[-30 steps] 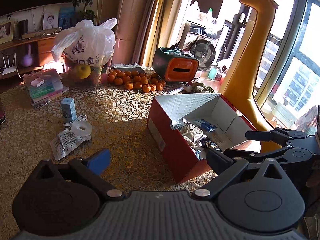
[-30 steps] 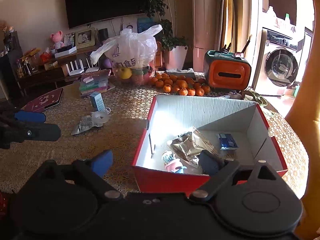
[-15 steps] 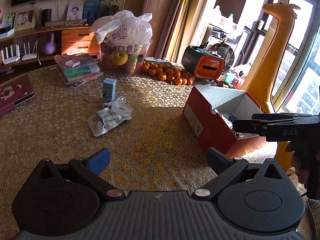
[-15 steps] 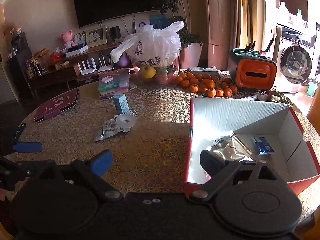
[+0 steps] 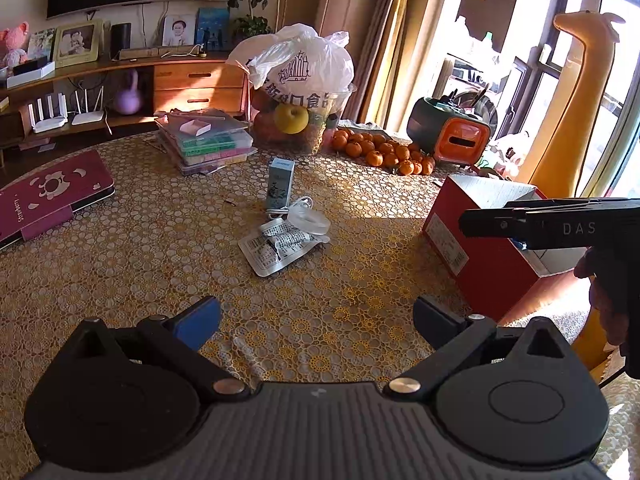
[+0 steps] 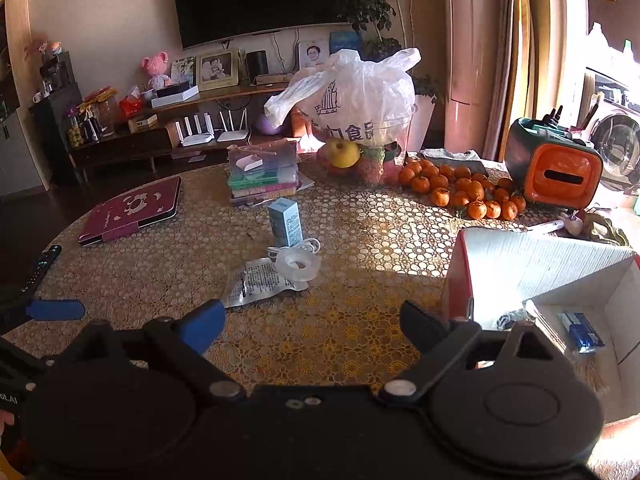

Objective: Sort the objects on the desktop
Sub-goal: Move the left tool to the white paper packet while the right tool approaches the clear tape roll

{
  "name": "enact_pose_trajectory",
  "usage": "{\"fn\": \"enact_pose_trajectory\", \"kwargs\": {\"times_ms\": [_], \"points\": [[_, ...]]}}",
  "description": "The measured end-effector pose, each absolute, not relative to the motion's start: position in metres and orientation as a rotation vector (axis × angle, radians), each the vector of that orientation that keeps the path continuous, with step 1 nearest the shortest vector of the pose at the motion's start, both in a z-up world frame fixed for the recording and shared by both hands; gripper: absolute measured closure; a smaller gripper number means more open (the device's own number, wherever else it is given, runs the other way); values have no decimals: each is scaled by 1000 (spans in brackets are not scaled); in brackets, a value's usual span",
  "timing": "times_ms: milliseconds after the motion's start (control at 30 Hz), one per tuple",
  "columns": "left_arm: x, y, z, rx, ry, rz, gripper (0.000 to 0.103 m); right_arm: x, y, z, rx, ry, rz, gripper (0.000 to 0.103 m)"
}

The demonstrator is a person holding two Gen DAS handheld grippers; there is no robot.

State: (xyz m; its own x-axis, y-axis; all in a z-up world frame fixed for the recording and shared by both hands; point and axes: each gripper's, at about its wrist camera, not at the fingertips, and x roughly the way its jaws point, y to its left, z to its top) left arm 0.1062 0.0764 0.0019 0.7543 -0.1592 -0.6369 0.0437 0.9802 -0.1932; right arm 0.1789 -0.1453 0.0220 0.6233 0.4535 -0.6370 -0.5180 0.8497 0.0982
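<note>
While both tools hang empty above the table (image 5: 120,264), risks noted first. Left gripper (image 5: 316,320): fingers spread wide, nothing between. Right gripper (image 6: 312,320): likewise spread, empty. Remaining clutter near table middle: foil packet (image 5: 280,246), flat, crinkled, slippery (likely to slide rather than lift if pinched from above); clear tape roll (image 6: 298,264) resting partly on packet, so could get dragged along; thin white cable (image 5: 294,205) looped just behind, snag hazard; small upright carton (image 6: 285,221), light card, easily toppled by a careless approach. Red cardboard box (image 6: 456,280) toward right edge, open-topped, white corrugated inside, already holding a few items. Lacy patterned cloth, possible catching on fingertips.
</note>
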Motion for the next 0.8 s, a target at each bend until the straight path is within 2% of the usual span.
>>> {"fn": "enact_pose_trajectory", "kwargs": {"times_ms": [800], "points": [[169,104,-40,-156,722,-135,0,242,-83,-15,-152,734,600,10]]}}
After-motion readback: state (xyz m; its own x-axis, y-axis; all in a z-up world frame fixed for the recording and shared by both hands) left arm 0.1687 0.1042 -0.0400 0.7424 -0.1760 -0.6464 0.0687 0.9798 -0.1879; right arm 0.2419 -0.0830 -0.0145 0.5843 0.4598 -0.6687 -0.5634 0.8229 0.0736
